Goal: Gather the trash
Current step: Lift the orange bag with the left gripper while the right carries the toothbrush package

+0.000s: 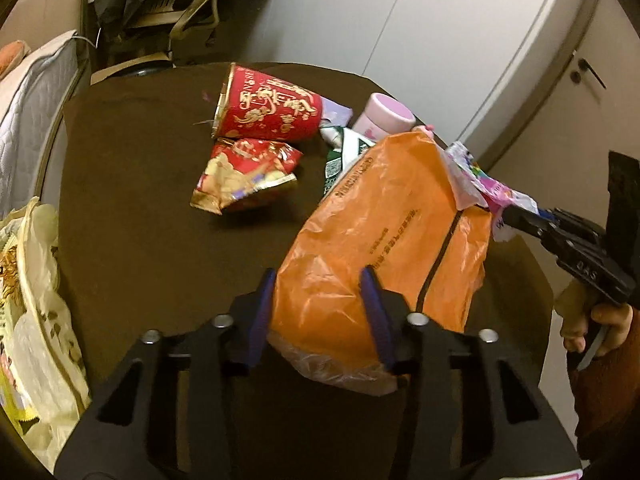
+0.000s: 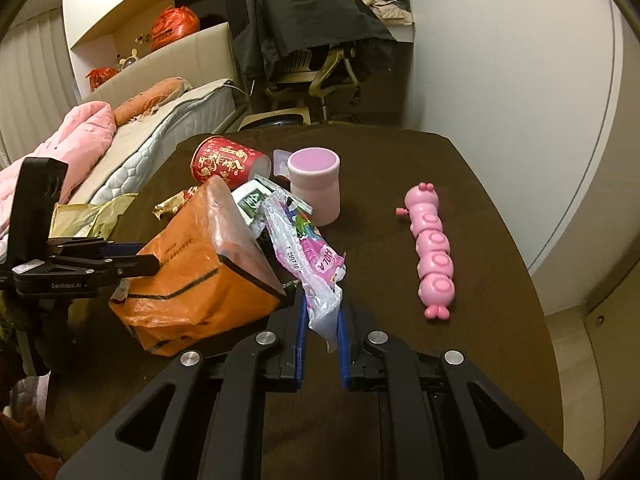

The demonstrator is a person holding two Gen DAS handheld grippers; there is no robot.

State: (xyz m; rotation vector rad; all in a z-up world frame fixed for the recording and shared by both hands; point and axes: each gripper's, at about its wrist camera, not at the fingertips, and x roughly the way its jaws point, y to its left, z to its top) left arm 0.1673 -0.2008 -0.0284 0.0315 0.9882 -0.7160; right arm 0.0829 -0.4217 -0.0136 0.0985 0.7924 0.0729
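Note:
My left gripper [image 1: 320,280] is shut on the edge of an orange trash bag [image 1: 384,236] and holds it up over the brown table; the bag also shows in the right wrist view [image 2: 200,264]. My right gripper [image 2: 322,304] is shut on a crumpled pink and clear wrapper [image 2: 308,256], held at the bag's open mouth; the wrapper also shows in the left wrist view [image 1: 480,180]. A red paper cup [image 1: 268,106] lies on its side, with a red snack packet [image 1: 248,178] beside it and a green and white packet [image 1: 344,152] behind the bag.
A pink jar [image 2: 316,184] stands upright behind the bag. A pink caterpillar toy [image 2: 432,252] lies on the table's right side. A pale yellow bag [image 1: 36,312] sits off the table's left edge. A bed [image 2: 160,128] and an office chair [image 2: 320,68] stand beyond the table.

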